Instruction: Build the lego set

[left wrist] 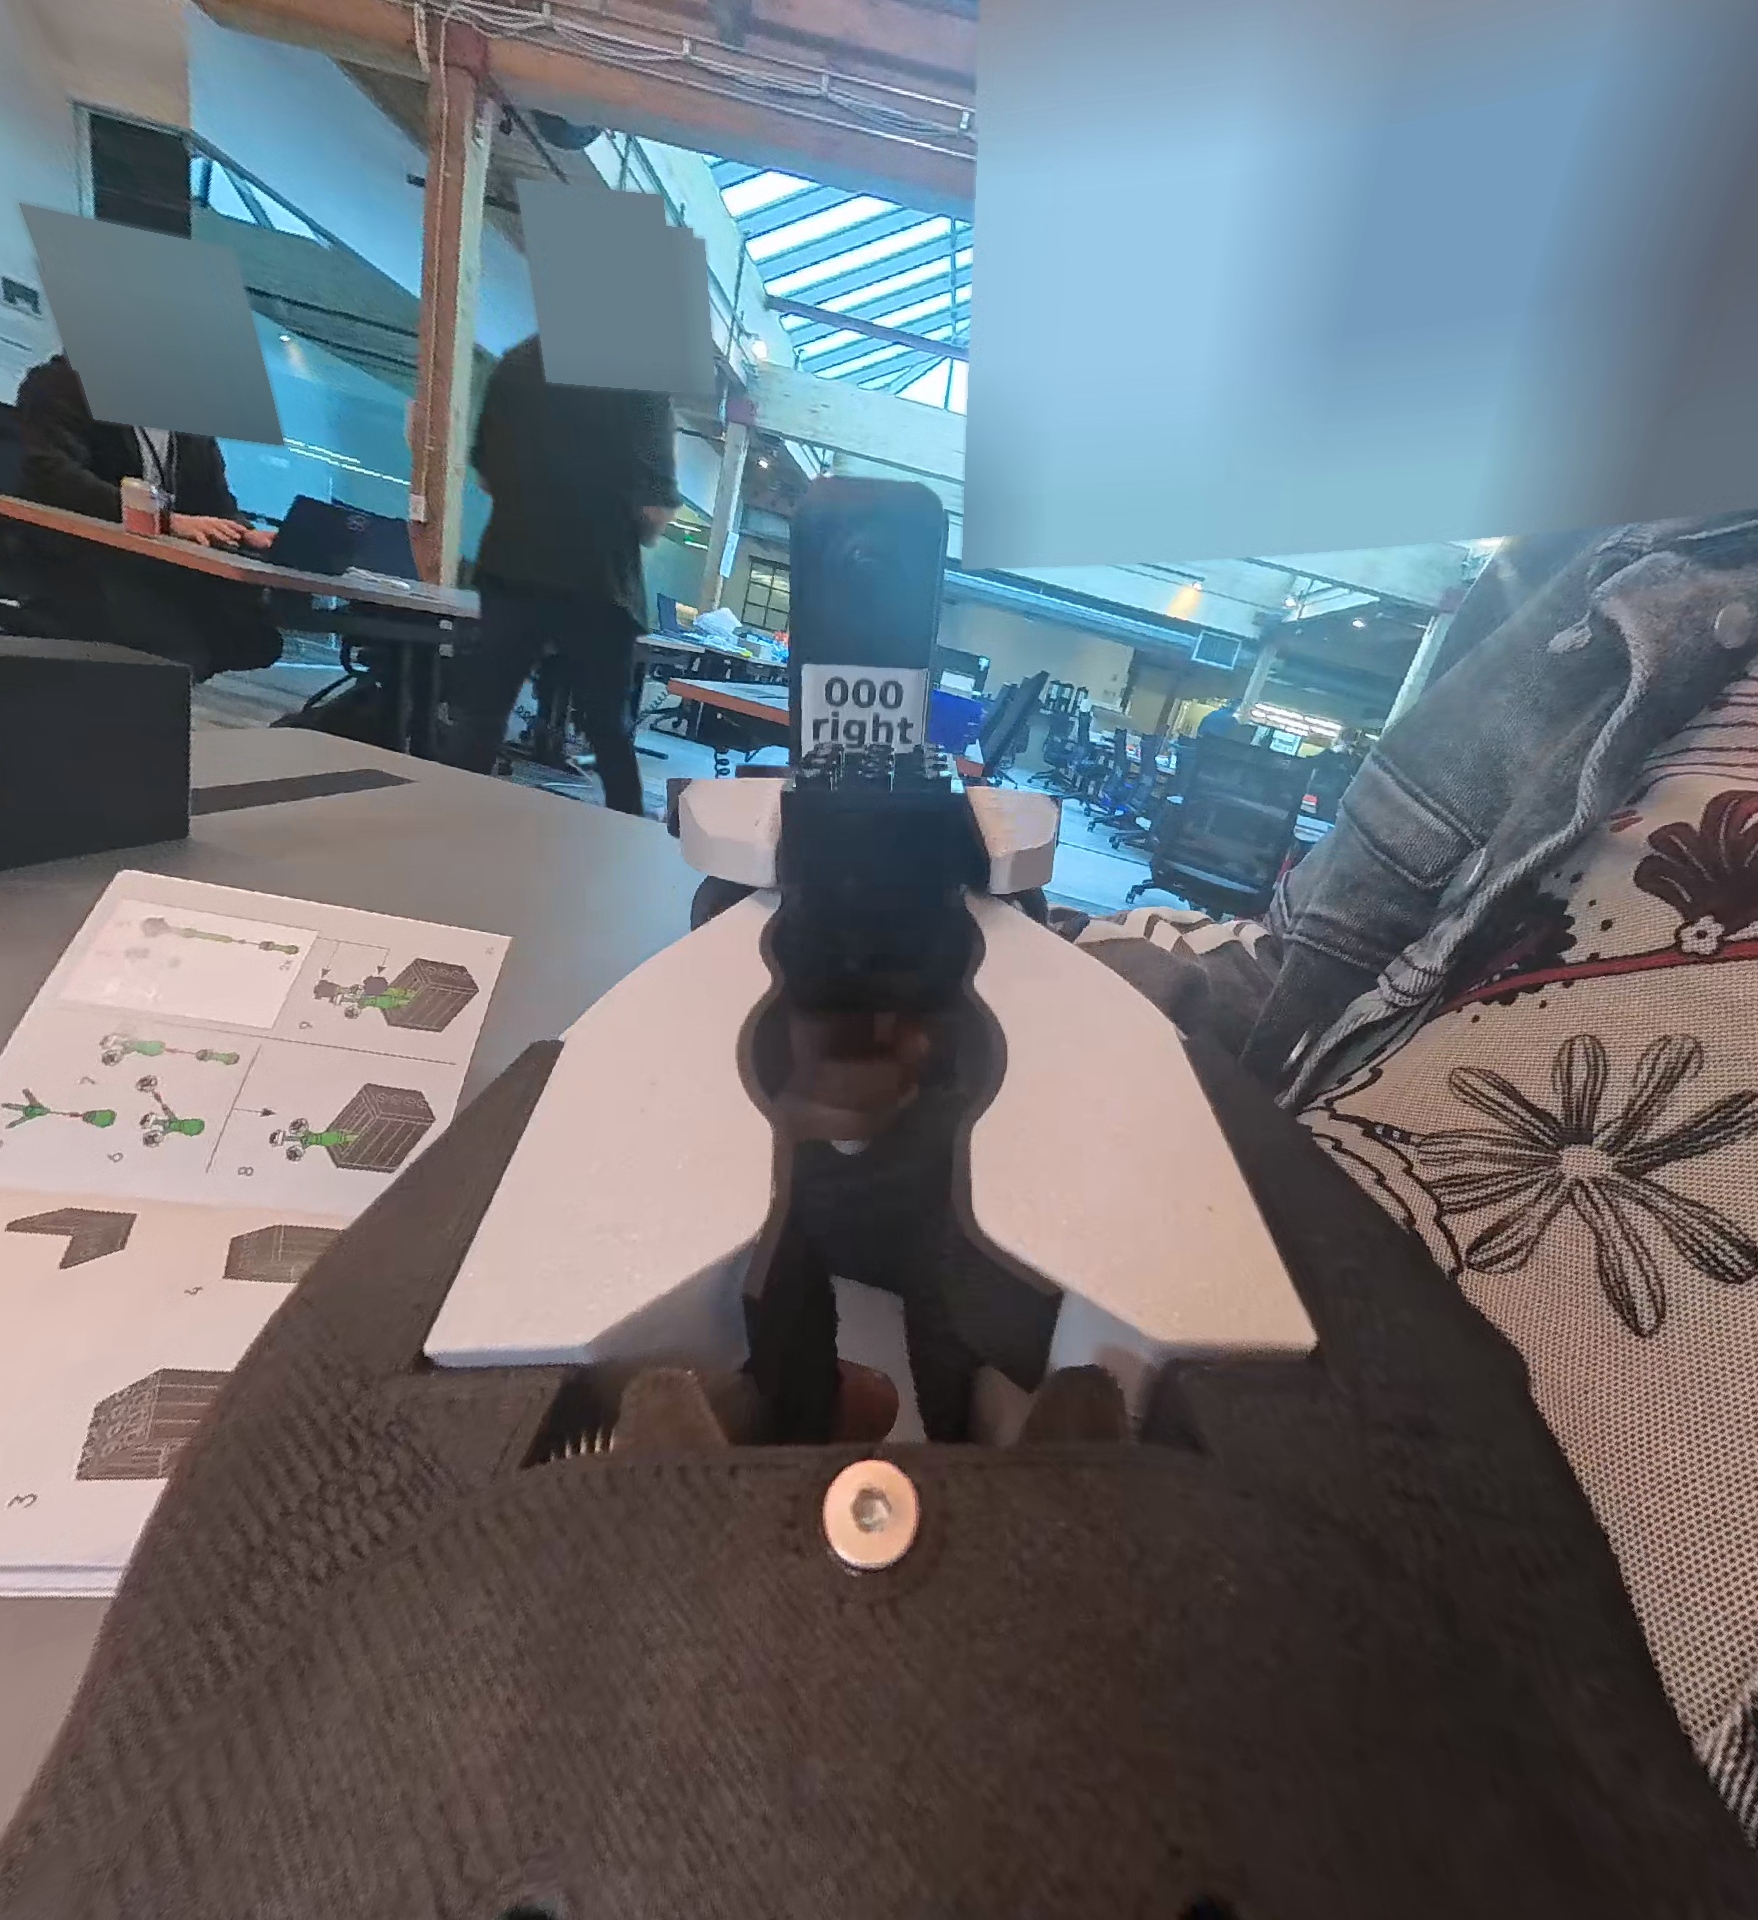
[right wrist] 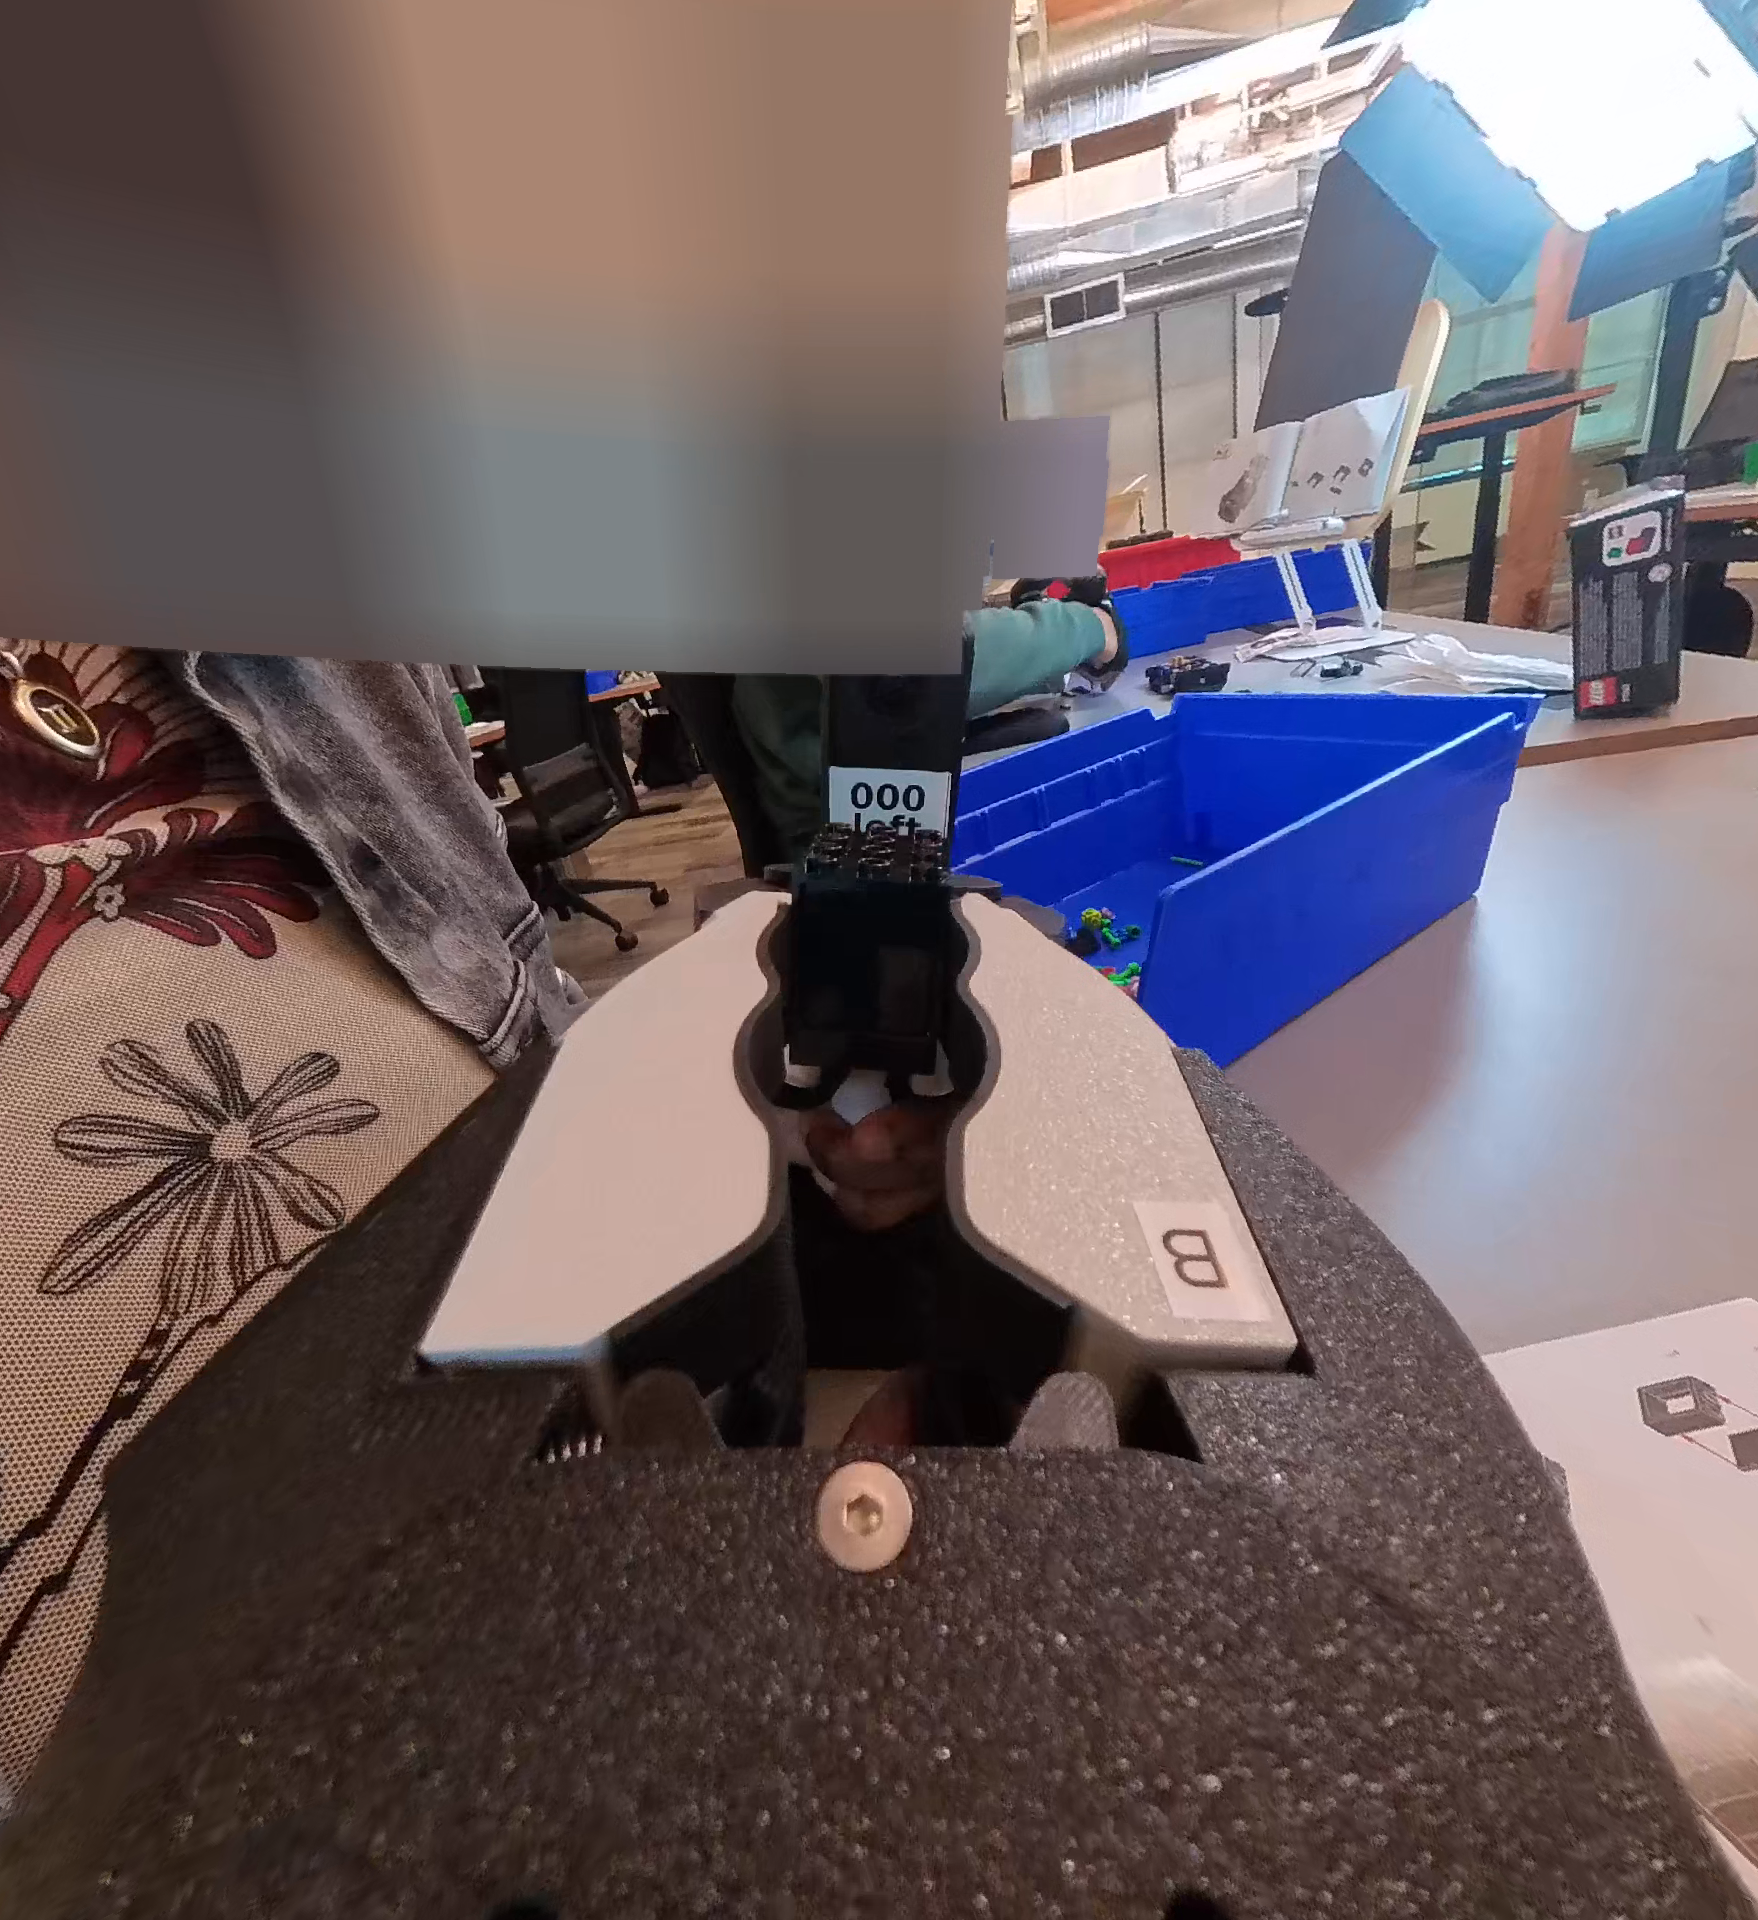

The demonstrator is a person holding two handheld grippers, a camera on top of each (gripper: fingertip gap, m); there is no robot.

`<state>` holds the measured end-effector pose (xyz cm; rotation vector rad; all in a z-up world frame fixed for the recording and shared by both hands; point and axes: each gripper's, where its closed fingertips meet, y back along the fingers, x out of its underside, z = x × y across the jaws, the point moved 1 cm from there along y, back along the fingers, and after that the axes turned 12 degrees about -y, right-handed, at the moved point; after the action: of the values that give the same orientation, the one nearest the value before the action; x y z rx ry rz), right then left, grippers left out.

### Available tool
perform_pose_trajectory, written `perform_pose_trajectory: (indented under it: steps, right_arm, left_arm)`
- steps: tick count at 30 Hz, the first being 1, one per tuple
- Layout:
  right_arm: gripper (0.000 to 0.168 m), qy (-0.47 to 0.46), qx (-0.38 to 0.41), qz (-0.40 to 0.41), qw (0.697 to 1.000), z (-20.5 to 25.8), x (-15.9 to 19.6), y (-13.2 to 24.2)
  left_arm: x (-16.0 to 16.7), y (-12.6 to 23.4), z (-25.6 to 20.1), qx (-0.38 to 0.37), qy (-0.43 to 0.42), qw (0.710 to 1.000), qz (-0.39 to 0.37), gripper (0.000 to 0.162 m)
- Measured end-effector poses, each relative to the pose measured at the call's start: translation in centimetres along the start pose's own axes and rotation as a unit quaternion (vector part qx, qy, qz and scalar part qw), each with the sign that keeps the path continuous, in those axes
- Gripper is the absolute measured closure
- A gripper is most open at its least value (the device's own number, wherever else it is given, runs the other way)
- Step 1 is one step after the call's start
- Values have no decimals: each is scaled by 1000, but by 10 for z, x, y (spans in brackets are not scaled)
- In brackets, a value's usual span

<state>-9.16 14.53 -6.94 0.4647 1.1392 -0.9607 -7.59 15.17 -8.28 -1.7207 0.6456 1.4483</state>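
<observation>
A black lego block (left wrist: 870, 831) with studs on top is held in the air between my two grippers, which face each other. My left gripper (left wrist: 870, 935) has its white fingers (left wrist: 646, 1091) shut on the block's near end. The right gripper's white fingertips (left wrist: 729, 831) flank the block's far end. In the right wrist view the same block (right wrist: 875, 966) sits between the white fingers (right wrist: 646, 1122) of my right gripper (right wrist: 870, 935), which is shut on it. Small white clips show at the block's lower edge.
An open instruction booklet (left wrist: 210, 1143) lies on the grey table (left wrist: 501, 862), with a black box (left wrist: 54, 758) behind it. A blue bin (right wrist: 1322, 831) holds small green pieces. Another instruction sheet (right wrist: 1706, 1507) lies at the right. A person in a floral shirt (right wrist: 179, 1091) is close.
</observation>
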Motion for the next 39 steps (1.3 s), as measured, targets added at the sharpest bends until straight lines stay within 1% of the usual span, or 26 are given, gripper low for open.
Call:
perform_pose_trajectory:
  steps: [3, 6, 7, 9, 11, 12, 13, 14, 15, 16, 17, 18, 19, 20, 22, 23, 24, 25, 27, 29, 30, 32, 34, 35, 37, 39]
  right_arm:
    - [141, 1, 3, 13, 1000, 1, 1, 2]
    - [134, 2, 10, 17, 1000, 1, 1, 6]
    - [134, 3, 15, 17, 1000, 1, 0, 7]
    - [142, 12, 23, 24, 999, 0, 2, 9]
    - [142, 26, 29, 29, 999, 2, 3, 12]
    - [142, 30, 33, 25, 999, 3, 2, 15]
    - [142, 32, 38, 12, 999, 3, -1, 19]
    - [142, 32, 42, -5, 999, 3, -5, 24]
    - [142, 31, 46, -24, 998, 2, -9, 30]
    - [142, 28, 50, -43, 997, 1, -11, 37]
    - [142, 25, 56, -61, 996, -1, -12, 43]
    - [142, 21, 62, -76, 995, -3, -13, 49]
    - [142, 19, 67, -88, 994, -5, -14, 54]
    - [143, 18, 71, -97, 993, -7, -15, 58]
    - [143, 23, 75, -111, 991, -8, -18, 63]
    - [143, 26, 73, -114, 990, -6, -19, 63]
    - [143, 30, 73, -113, 990, -6, -19, 63]
    - [142, 35, 74, -110, 991, -5, -18, 62]
    - [142, 44, 80, -103, 990, -4, -18, 62]
    - [142, 52, 82, -104, 990, -3, -18, 62]
    - [142, 55, 82, -106, 989, -2, -18, 63]
    - [142, 57, 80, -110, 989, -1, -19, 65]
    - [142, 57, 80, -117, 988, -1, -21, 68]
    - [142, 56, 78, -123, 988, -1, -23, 70]
    - [142, 54, 74, -131, 987, 0, -25, 73]
    - [142, 54, 71, -139, 986, 0, -26, 76]
  left_arm:
    - [2, 0, -1, 1, -2, 1000, 7, 134]
    - [6, 0, -1, -1, -9, 1000, 24, 134]
    - [7, -1, -1, -2, -12, 999, 32, 134]
    - [12, -2, -2, -1, -23, 998, 54, 134]
    - [11, -1, -4, -2, -33, 997, 68, 132]
    - [9, 3, -6, -1, -38, 995, 89, 125]
    - [5, 13, -6, -9, -44, 992, 122, 113]
    - [-1, 29, -5, -22, -57, 985, 164, 107]
    - [-9, 52, -1, -45, -83, 972, 215, 106]
    - [-20, 82, 11, -93, -115, 950, 274, 106]
    - [-35, 118, 30, -161, -142, 919, 332, 106]
    - [-50, 156, 49, -226, -155, 880, 388, 107]
    - [-60, 195, 64, -272, -141, 838, 452, 111]
    - [-59, 232, 75, -297, -98, 794, 521, 120]
    - [-43, 291, 84, -296, 4, 715, 634, 133]
    - [-30, 308, 85, -282, 51, 686, 669, 135]
    - [-17, 318, 84, -263, 103, 664, 692, 136]
    - [-5, 321, 86, -255, 143, 652, 700, 135]
    - [12, 325, 88, -240, 183, 627, 718, 130]
    - [24, 315, 85, -225, 234, 629, 706, 117]
    - [28, 312, 84, -221, 256, 625, 703, 115]
    - [32, 319, 87, -232, 263, 600, 720, 115]
    - [37, 315, 85, -235, 298, 598, 706, 118]
    - [40, 317, 84, -240, 307, 590, 707, 118]
    - [44, 326, 83, -250, 317, 564, 720, 117]
    - [45, 326, 85, -265, 335, 556, 713, 117]
